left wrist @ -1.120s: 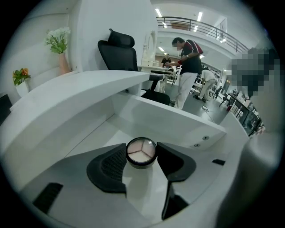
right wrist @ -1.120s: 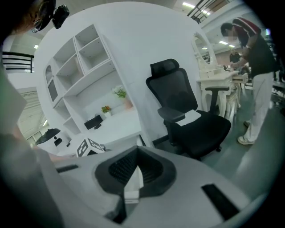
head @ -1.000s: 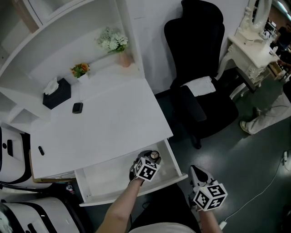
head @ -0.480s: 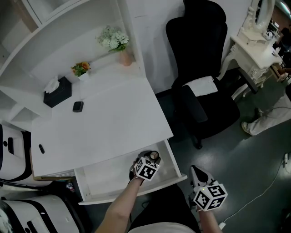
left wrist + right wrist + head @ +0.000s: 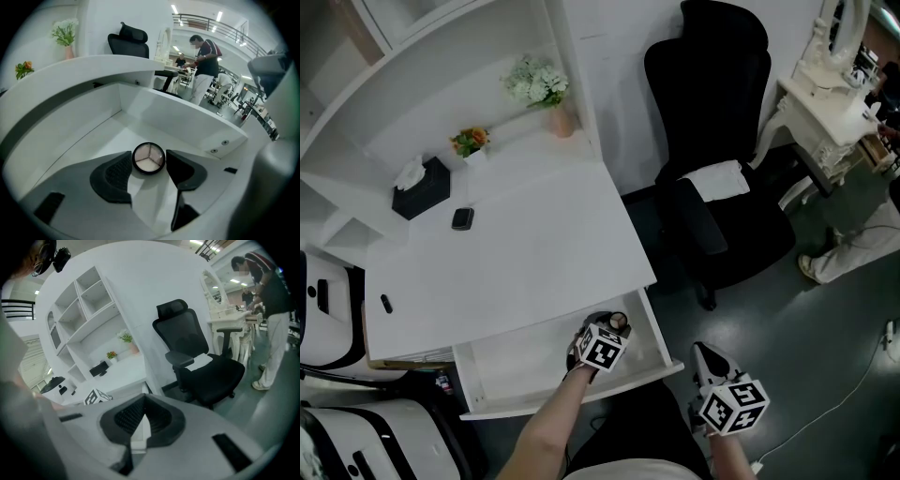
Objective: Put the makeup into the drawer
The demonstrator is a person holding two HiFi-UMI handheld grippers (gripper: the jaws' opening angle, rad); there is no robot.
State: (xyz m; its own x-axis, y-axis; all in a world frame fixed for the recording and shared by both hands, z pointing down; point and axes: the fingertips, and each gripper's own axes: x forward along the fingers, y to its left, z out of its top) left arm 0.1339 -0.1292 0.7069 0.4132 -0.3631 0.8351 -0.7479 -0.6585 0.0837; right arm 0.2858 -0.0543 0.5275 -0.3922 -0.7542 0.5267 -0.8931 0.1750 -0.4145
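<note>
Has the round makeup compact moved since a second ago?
No. The compact stays in the same spot near the drawer's right wall.

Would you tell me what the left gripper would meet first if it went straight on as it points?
The round makeup compact between the jaws of the left gripper, which have just been opening; behind it, probably the drawer floor.

My left gripper (image 5: 607, 330) points steeply down from my bare forearm (image 5: 546, 424). Its jaws are apart and have just been opening wider, with the compact (image 5: 149, 158) loose between them. My right gripper (image 5: 705, 354) hangs alongside, tilted down, jaws together, empty.
</note>
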